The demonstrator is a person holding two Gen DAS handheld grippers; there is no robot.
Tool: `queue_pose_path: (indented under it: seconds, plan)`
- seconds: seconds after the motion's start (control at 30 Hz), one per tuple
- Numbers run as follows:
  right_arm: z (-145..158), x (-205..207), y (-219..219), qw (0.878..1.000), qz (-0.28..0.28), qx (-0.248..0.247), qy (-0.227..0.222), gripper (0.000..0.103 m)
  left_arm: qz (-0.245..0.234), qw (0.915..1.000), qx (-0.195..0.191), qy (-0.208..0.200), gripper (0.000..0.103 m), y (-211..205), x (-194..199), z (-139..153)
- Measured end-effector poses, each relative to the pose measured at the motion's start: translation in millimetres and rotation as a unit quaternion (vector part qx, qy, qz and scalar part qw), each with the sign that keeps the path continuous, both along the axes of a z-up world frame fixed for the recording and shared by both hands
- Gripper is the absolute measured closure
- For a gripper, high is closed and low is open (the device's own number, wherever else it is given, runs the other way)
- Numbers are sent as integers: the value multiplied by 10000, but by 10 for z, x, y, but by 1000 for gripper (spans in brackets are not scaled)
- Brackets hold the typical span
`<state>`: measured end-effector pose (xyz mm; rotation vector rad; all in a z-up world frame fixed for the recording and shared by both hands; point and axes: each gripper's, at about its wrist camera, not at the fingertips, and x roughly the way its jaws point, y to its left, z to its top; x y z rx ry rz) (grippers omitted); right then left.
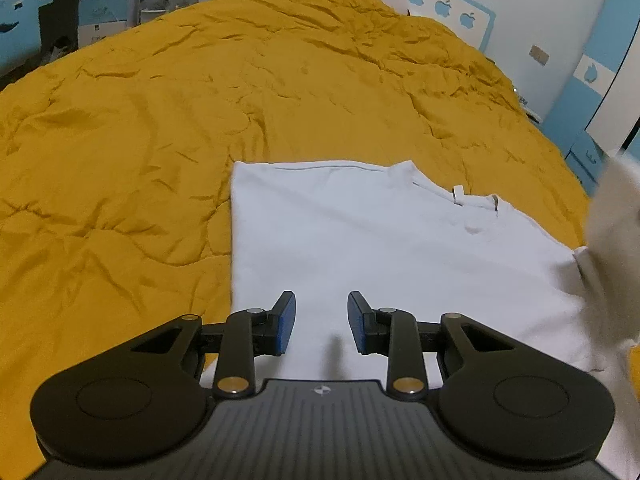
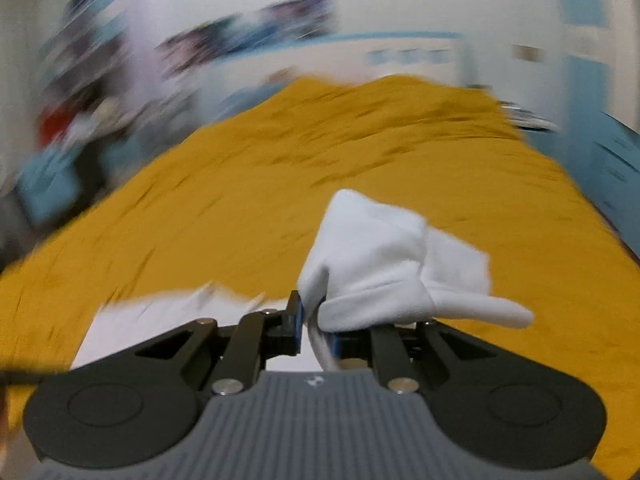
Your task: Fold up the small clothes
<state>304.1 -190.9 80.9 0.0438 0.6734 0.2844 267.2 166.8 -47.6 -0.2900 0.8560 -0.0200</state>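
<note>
The right gripper (image 2: 316,320) is pinching the shirt's (image 1: 360,240) sleeve (image 2: 384,264) to fold it inward, while the left gripper (image 1: 321,322) — part-open, empty — is hovering over the hem.

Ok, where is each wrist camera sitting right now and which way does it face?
Left wrist: on the left gripper, angled down over the flat white T-shirt on the mustard bedspread; its fingers stand apart, empty.
Right wrist: on the right gripper, facing along the bed, blurred; its fingers pinch a bunched white sleeve.
Shared: the shirt, the bedspread and the far wall.
</note>
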Motion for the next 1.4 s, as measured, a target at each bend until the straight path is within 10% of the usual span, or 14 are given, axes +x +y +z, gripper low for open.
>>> queue_pose_path:
  seconds: [0.4,0.57,0.77,0.93,1.07,1.13,1.2,1.23,1.4]
  plan:
    - [-1270,-319,1157,9799,1006,-293,1696,83,-194,9963,-831,36,60,137,-105,-24]
    - [-1187,-480,1018,9791,996,279,1751,55,-563,9806,-1875,1,51,66,-8,-26]
    - [-872,-642,645,9843,615,716,1490,48,-921,9651,-2425,355,47,-322,295,-174]
    - [-938,-678,305,9806,84,1062,1645,48,-1070,9697,-2181,253,47,-658,388,-117]
    - [-1185,-601,-20,9496,-616,2398,1924,48,-1033,9807,-1659,76,47,-707,321,2]
    - [-1340,-540,-103,9239,-950,3056,2099,50,-965,9833,-1545,48,47,-643,290,42]
    - [-1428,-482,-88,9107,-1143,3305,2198,78,-899,9841,-1532,5,47,-559,249,88]
    - [-1434,-454,-42,9101,-1148,3298,2230,95,-875,9843,-1532,-30,47,-522,225,113]
    - [-1100,-469,491,9370,-344,3019,1723,99,-627,9838,-1670,-195,47,-242,120,227]
